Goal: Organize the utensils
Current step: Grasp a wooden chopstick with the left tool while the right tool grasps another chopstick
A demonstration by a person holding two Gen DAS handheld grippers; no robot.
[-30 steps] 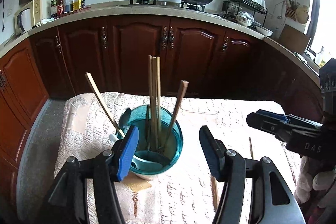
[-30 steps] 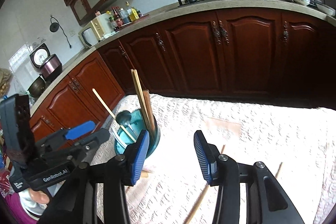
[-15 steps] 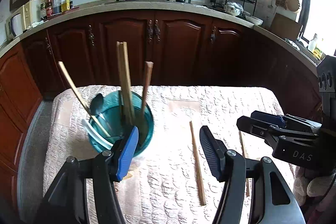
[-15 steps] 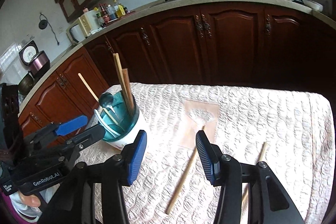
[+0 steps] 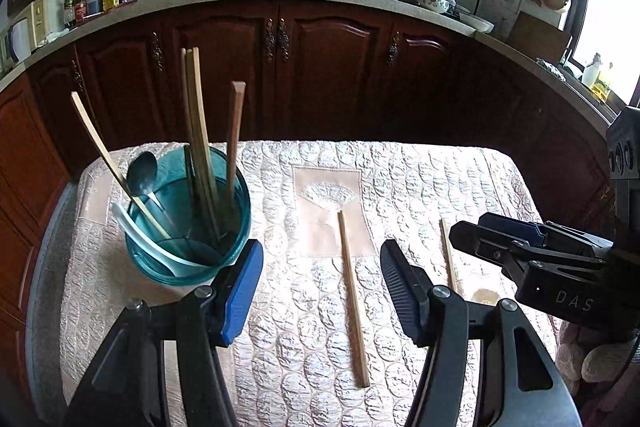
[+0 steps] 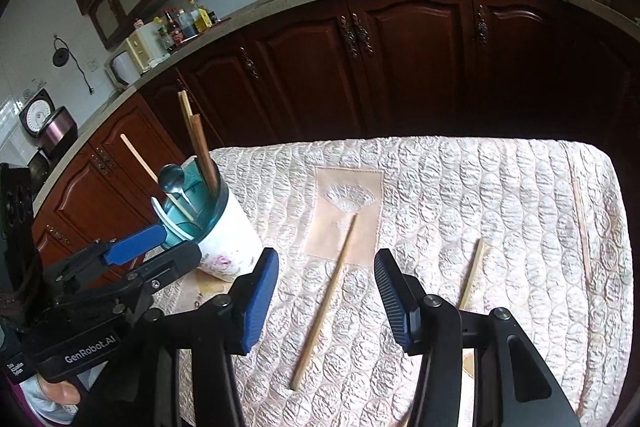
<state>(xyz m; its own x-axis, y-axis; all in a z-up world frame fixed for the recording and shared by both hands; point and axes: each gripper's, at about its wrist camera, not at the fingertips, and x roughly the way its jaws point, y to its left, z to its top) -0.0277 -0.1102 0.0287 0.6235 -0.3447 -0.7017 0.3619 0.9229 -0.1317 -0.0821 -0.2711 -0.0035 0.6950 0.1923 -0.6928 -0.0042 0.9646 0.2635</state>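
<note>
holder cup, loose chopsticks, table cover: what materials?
Holder cup: glossy white body with a floral print, likely ceramic or plastic; its teal inner insert is see-through, likely plastic.
Loose chopsticks: matte tan, square-cut ends, likely bamboo or wood.
Table cover: pale pink quilted fabric with puffed stitched scales.

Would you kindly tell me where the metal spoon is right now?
The metal spoon stands bowl-up in the teal holder at the table's left, beside the white spoon and a leaning chopstick.
</note>
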